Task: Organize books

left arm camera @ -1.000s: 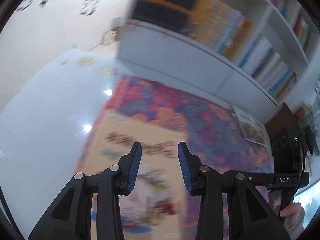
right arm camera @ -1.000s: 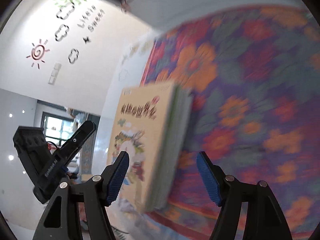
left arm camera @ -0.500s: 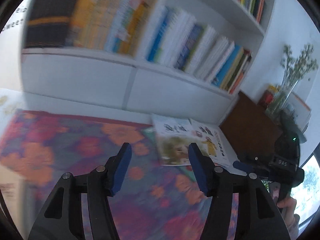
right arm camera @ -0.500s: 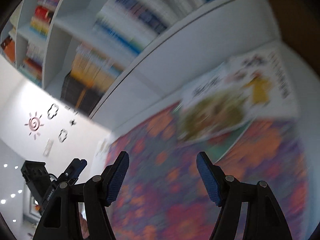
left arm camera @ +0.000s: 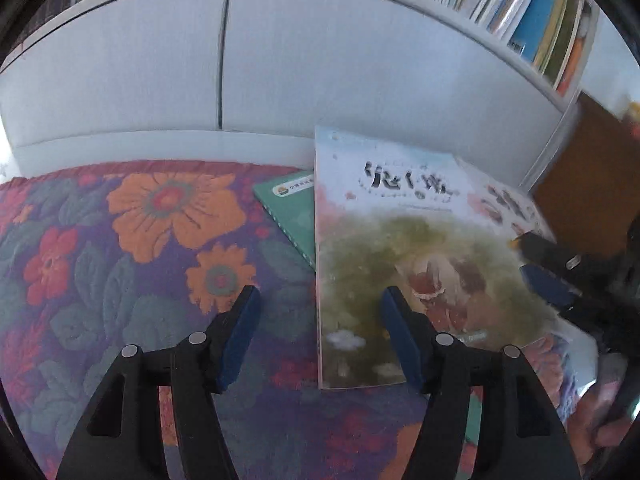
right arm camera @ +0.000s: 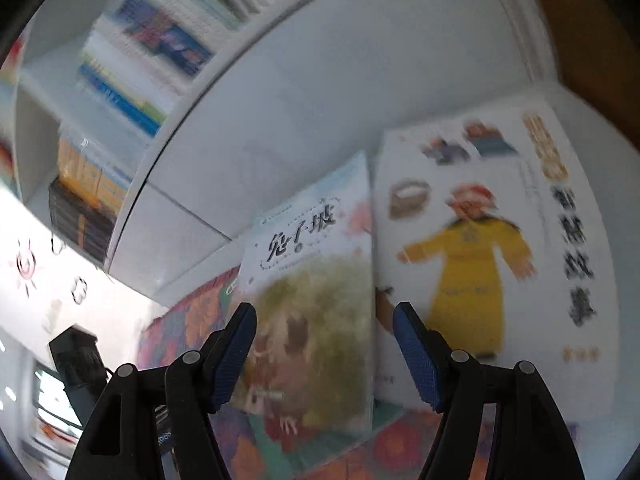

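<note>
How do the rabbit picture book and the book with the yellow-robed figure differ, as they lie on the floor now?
The rabbit picture book has a soft green and pink painted cover; the yellow-robed figure book has a white cover with small drawings. The rabbit picture book lies on top, overlapping the yellow-robed figure book's edge and a green book. Both lie flat, face up, before the white cabinet.

Three books are laid on the rug [left arm camera: 132, 264], before the cabinet doors [left arm camera: 304, 60]. The rabbit-hill book [left arm camera: 384, 248] is set uppermost, overlapping a thin book [left arm camera: 292, 208] to its left and a figure-cover book [right arm camera: 500, 240] to its right. Shelved books [left arm camera: 532, 12] are ranged above the doors.
</note>
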### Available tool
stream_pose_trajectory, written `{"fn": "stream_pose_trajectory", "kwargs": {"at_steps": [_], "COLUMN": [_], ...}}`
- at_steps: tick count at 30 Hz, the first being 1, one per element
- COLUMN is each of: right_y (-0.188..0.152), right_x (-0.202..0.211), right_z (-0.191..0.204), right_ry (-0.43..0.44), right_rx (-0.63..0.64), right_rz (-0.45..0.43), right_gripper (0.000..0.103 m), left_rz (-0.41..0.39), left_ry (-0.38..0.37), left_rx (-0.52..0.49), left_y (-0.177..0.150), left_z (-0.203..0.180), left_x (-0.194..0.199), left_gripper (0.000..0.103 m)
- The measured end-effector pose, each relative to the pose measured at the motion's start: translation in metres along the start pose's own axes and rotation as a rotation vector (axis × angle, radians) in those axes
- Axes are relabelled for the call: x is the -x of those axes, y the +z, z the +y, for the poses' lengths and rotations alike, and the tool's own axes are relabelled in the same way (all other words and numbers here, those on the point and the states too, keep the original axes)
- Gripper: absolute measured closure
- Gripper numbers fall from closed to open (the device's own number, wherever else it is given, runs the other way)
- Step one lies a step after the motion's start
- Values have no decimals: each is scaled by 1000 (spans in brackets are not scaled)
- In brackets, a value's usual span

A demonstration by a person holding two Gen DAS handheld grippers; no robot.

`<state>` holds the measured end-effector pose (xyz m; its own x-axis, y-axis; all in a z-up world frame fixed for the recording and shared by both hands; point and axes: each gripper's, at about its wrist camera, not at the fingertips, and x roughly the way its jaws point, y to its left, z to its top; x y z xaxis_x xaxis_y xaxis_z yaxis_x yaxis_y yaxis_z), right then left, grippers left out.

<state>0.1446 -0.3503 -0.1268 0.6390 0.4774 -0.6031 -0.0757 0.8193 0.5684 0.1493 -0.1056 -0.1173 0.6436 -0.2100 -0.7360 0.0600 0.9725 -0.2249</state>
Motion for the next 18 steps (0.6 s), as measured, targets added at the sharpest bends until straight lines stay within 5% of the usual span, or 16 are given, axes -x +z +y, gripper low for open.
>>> {"fn": "stream_pose_trajectory", "kwargs": {"at_steps": [3,11,18], "right_y": [-12,-15,-21], "right_x": [1,-2,-5], "right_z": [15,21,29], "right_ry": [-62,-60,-136], "right_rx": [70,120,176], "right_rz": [-55,-38,-41], "right_gripper": [33,29,41], "left_rz": [6,10,14], "left_ry": [-59,-79,-73], "left_rx": [1,-25,-40], "left_y": [-2,-8,-4], "left_z": [3,3,-3], "left_x": [0,10,0], "left_gripper": [42,42,41]}}
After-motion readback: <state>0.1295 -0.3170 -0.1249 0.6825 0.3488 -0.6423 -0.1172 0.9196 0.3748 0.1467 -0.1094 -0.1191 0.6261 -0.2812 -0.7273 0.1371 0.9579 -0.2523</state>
